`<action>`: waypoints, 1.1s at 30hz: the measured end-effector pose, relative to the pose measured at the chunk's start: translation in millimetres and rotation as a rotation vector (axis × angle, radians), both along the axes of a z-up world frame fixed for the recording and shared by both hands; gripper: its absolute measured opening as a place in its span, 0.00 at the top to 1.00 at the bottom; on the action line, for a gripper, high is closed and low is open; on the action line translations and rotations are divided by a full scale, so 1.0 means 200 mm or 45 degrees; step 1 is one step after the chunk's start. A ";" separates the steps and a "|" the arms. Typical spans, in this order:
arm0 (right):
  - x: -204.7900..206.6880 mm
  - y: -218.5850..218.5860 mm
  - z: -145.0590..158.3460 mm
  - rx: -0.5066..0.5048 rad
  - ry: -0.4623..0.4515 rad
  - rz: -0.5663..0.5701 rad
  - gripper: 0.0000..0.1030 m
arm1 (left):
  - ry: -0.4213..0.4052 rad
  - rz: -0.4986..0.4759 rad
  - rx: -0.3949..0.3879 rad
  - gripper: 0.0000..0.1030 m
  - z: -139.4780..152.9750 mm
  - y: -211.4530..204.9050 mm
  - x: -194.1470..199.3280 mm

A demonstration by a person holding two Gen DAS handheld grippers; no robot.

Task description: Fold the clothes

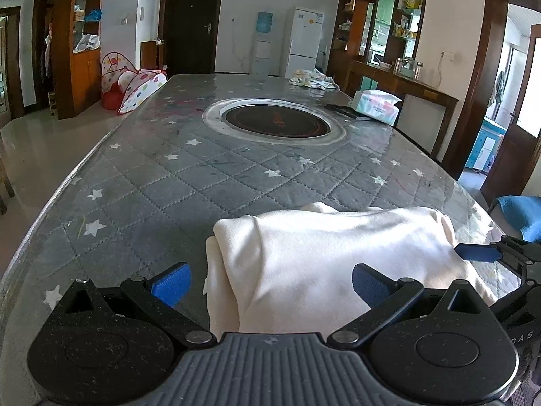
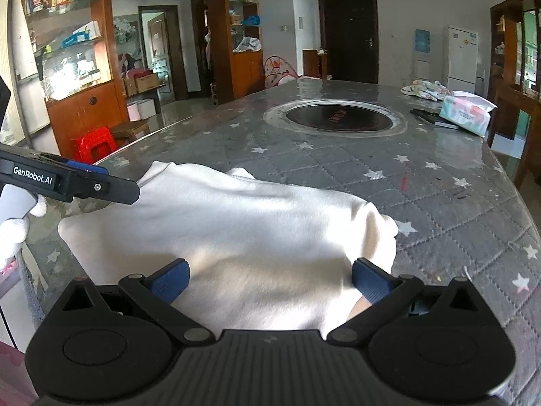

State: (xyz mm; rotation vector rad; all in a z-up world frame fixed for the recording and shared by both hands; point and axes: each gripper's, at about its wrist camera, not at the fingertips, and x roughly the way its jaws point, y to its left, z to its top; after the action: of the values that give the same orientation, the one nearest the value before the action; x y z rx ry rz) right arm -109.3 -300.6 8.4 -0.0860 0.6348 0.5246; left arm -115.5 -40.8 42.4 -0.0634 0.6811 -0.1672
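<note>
A cream-white garment lies folded into a thick bundle near the front edge of the table; it also shows in the right wrist view. My left gripper is open and empty, its blue-padded fingers spread wide over the garment's left end. My right gripper is open and empty, its fingers spread over the garment's right end. The right gripper shows at the right edge of the left wrist view. The left gripper shows at the left edge of the right wrist view.
The long table has a grey quilted star-print cover and a round black hotplate in its middle. A tissue pack, a dark flat object and a patterned cloth lie at the far right. A red stool stands left of the table.
</note>
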 end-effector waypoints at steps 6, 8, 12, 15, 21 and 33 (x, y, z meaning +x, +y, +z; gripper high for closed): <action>-0.06 -0.01 0.00 0.008 0.007 -0.041 0.00 | 0.003 -0.015 0.001 0.00 -0.01 -0.02 -0.05; -0.07 -0.02 0.00 0.011 0.013 -0.053 0.00 | 0.009 -0.015 -0.001 0.00 -0.01 -0.03 -0.06; -0.10 -0.03 0.00 0.000 0.027 -0.088 0.00 | 0.014 -0.020 -0.002 0.00 -0.02 -0.05 -0.09; -0.12 -0.04 -0.01 -0.004 0.027 -0.112 0.00 | 0.018 -0.026 0.000 0.00 -0.03 -0.05 -0.11; -0.16 -0.04 0.01 -0.018 0.014 -0.140 0.00 | 0.014 -0.037 0.011 0.00 -0.03 -0.05 -0.15; -0.25 0.02 0.09 -0.028 -0.060 -0.091 0.00 | 0.009 -0.028 0.018 0.00 -0.05 -0.02 -0.22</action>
State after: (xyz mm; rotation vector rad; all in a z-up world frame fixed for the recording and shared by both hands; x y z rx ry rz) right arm -158.4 -296.7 25.8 -0.0954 0.5957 0.4453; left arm -159.8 -44.2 33.2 -0.0432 0.6904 -0.1834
